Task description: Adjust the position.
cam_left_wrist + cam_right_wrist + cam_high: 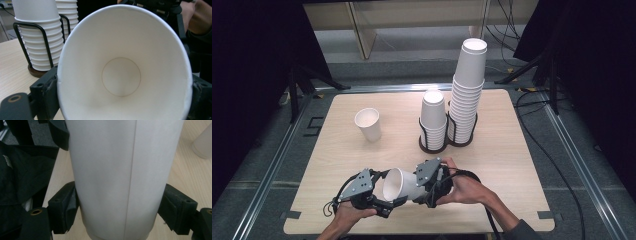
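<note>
A white paper cup [399,185] lies on its side in the air just above the near edge of the table, held between both grippers. My left gripper [388,190] is shut on its rim, and the mouth faces that gripper's camera, so the cup's inside [121,75] shows with a jaw pressing each side of the rim. My right gripper [422,189] is shut across the cup's body near the base; the cup's wall [120,170] stands between the two pads [65,207]. A hand holds each gripper.
A single paper cup [368,124] stands upright at the table's left middle. Two stacks of cups sit in black wire holders [434,142] at the centre: a short stack [433,117] and a tall one [469,85]. Cables run over the floor at the right.
</note>
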`<state>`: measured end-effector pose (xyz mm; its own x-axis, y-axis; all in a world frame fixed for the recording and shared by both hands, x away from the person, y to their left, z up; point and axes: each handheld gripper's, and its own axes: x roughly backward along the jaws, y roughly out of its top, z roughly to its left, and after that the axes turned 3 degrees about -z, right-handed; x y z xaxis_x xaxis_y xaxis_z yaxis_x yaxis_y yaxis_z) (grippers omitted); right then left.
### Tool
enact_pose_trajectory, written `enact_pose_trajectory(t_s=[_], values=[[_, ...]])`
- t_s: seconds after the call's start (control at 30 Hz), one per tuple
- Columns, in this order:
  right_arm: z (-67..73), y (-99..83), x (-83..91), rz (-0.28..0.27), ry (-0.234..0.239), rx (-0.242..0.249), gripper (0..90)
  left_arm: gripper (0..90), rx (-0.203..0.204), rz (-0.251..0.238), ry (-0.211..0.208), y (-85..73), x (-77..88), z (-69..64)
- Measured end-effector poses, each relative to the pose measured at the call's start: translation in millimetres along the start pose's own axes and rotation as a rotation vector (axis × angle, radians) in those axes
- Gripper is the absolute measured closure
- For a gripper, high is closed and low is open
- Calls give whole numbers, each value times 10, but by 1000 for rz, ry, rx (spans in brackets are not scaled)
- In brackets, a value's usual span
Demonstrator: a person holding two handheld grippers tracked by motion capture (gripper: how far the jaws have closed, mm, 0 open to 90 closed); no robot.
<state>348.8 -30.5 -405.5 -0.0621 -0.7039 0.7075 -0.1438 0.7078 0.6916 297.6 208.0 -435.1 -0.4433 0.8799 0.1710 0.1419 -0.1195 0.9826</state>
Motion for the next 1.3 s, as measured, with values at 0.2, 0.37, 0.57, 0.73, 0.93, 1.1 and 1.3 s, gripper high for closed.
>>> enact_pose_trajectory(t_s=[0.2,0.37,0.57,0.73,0.93,1.1,1.3], values=[[-38,-35,28,-108,31,-27,245,63,54,-118,-8,9,26,9],[-60,-41,66,-199,62,-49,246,16,94,-182,1,-4,17,-4],[-80,-63,62,-263,70,-82,245,38,102,-212,8,-7,9,-17],[-65,-49,13,-282,83,-90,244,64,97,-225,10,3,1,-40],[-70,-79,-37,-306,104,-138,240,132,93,-218,-1,7,6,-22],[-94,-104,-77,-307,89,-179,206,145,88,-198,38,6,20,13],[-158,-179,-15,-266,18,-225,182,148,75,-131,182,-12,79,145]])
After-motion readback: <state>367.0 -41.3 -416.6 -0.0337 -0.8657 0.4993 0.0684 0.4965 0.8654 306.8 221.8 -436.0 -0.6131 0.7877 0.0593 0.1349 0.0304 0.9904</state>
